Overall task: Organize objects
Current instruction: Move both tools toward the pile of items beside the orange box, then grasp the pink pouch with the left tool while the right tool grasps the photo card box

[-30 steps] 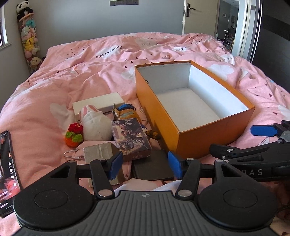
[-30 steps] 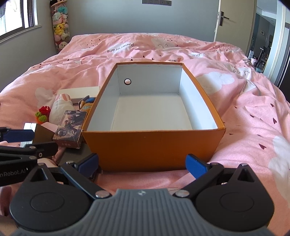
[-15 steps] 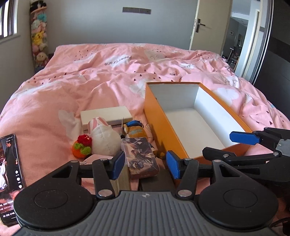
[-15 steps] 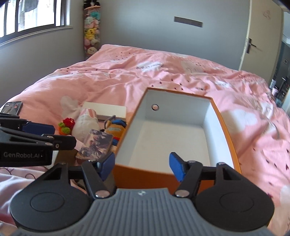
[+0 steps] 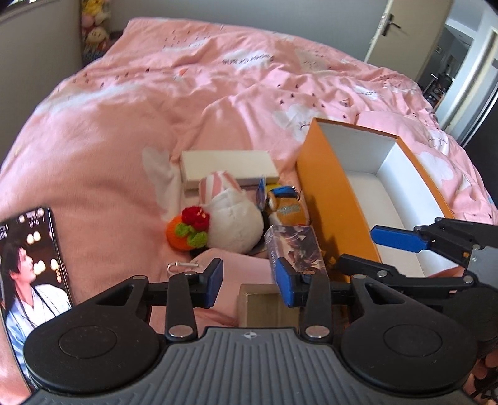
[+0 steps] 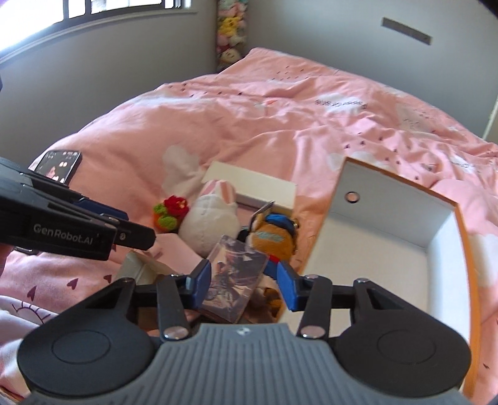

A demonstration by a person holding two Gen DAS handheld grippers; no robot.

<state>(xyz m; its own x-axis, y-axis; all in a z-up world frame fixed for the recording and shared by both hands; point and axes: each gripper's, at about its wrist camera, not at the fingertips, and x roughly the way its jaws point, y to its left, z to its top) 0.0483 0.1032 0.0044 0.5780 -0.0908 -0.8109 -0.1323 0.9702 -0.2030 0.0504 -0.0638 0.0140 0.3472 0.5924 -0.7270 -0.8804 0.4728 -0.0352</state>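
An open orange box [image 5: 330, 187] with a white inside [image 6: 382, 249] lies on the pink bed. Left of it are a white bunny plush [image 5: 233, 218], a red-and-orange knitted toy [image 5: 188, 230], an orange-and-blue plush [image 6: 274, 236], a printed card box [image 6: 236, 274], a flat white box [image 5: 227, 165] and a small tan box [image 5: 264, 305]. My left gripper [image 5: 249, 282] is open and empty above the tan box. My right gripper [image 6: 242, 282] is open and empty over the card box, beside the orange box's left wall.
A phone with a lit screen [image 5: 28, 264] lies on the bed at the left. A metal clip [image 5: 182, 266] lies near the left gripper. Stuffed toys hang in the far corner [image 6: 228, 34]. A door [image 5: 392, 28] is at the back right.
Both grippers have swung left and tilted down toward the pile of toys. The right gripper has moved from in front of the orange box to over the card box. Both stay open.
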